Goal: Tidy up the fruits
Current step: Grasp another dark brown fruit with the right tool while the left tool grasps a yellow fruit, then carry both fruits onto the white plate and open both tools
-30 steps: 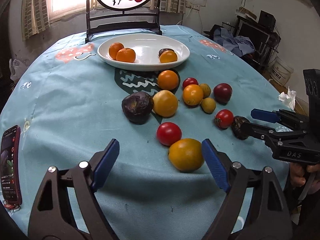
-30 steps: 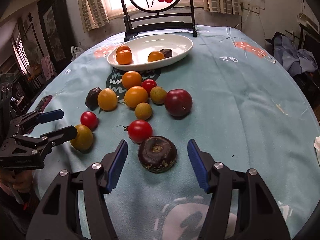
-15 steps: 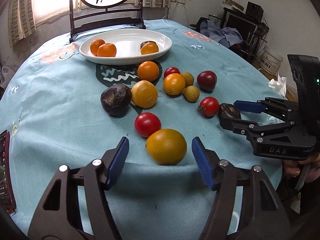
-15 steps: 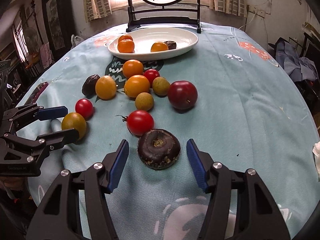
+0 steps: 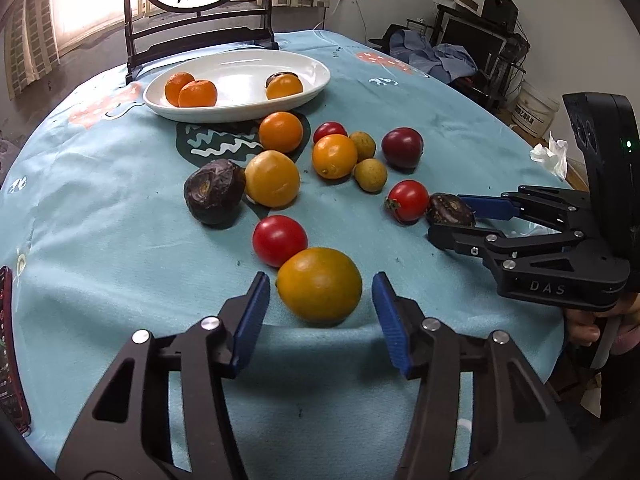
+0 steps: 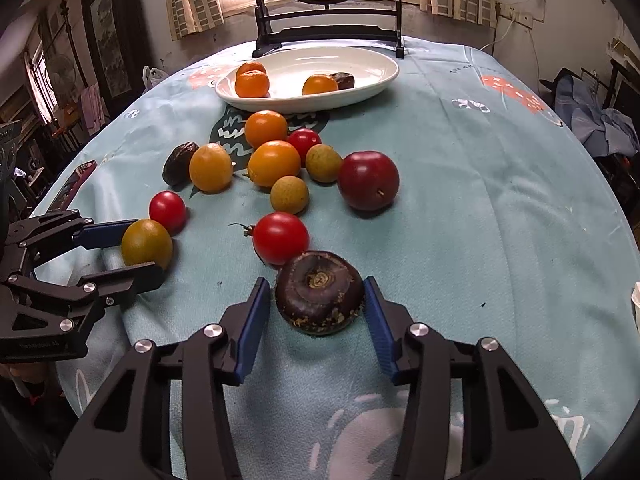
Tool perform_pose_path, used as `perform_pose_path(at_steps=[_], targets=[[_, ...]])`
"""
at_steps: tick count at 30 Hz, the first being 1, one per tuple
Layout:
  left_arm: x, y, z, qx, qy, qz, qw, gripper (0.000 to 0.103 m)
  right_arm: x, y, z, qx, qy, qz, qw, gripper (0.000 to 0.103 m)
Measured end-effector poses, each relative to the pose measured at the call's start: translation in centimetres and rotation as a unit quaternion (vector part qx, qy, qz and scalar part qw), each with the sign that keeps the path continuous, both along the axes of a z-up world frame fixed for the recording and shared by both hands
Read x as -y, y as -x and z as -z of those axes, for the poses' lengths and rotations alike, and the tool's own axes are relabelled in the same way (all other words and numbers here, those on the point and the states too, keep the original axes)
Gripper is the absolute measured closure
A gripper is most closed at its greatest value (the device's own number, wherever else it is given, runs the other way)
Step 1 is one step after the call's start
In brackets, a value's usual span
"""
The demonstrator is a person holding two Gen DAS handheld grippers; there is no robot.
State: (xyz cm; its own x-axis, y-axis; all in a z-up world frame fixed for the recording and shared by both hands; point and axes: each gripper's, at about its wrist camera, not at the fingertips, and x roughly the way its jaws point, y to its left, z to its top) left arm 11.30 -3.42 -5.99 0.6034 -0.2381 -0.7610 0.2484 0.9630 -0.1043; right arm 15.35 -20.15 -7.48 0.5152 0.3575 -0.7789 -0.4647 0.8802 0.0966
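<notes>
The surface [image 5: 100,208], covered by a light blue cloth, is seen to carry everything. At its far side a white oval dish [image 5: 240,108] is set, in which two tangerines [image 5: 192,90], an orange fruit [image 5: 285,87] and a dark fruit behind it are held. The left hand-held gripper [image 5: 320,312] is held open near the front edge, with a yellow-orange citrus [image 5: 319,284] flanked by its blue pads; gaps are visible on both sides. The right hand-held gripper [image 6: 318,312] is likewise spread around a dark purple-brown fruit [image 6: 320,298], its pads brought nearly against the skin; whether contact is made cannot be told. Loose fruit is scattered between the dish and the grippers: a dark red plum [image 6: 369,180], oranges, a wrinkled dark fruit [image 5: 214,191], red tomatoes [image 6: 280,238] [image 5: 279,240] and two small tan fruits [image 6: 289,194]. A phone [image 5: 10,364] is laid at the left edge.
</notes>
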Motion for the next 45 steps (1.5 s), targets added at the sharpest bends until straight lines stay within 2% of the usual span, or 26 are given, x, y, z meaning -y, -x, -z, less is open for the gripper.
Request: perform_pose_path(at_steps=[6, 7, 31, 38, 42, 45], targets=[[-0.1, -0.3, 0.3, -0.009, 0.006, -0.003, 0.9999, 0.055, 0.0, 0.1, 0.1, 0.001, 0.006, 0.002, 1.0, 0.057], [-0.2, -0.4, 0.3, -0.01, 0.006, -0.004, 0.9999, 0.058, 0.0, 0.1, 0.1, 0.002, 0.007, 0.004, 1.0, 0.058], [-0.5, -0.3, 0.0, -0.008, 0.014, -0.007, 0.9999, 0.059, 0.5, 0.5, -0.1, 0.005, 0.001, 0.008, 1.0, 0.06], [-1.7, -1.0, -2.5, 0.012, 0.035, -0.01, 0.9993, 0.059, 0.9, 0.9, -3.4, 0.04, -0.025, 0.003, 0.999, 0.06], [-2.6, -3.3, -5.0, 0.039, 0.034, -0.025, 0.9983, 0.059, 0.1, -1.2, -6.1, 0.069, -0.047, 0.006, 0.997, 0.06], [-3.3, -6.6, -6.9, 0.056, 0.038, -0.041, 0.9969, 0.059, -1.0, -4.4, -7.4, 0.071, -0.068, 0.008, 0.995, 0.06]])
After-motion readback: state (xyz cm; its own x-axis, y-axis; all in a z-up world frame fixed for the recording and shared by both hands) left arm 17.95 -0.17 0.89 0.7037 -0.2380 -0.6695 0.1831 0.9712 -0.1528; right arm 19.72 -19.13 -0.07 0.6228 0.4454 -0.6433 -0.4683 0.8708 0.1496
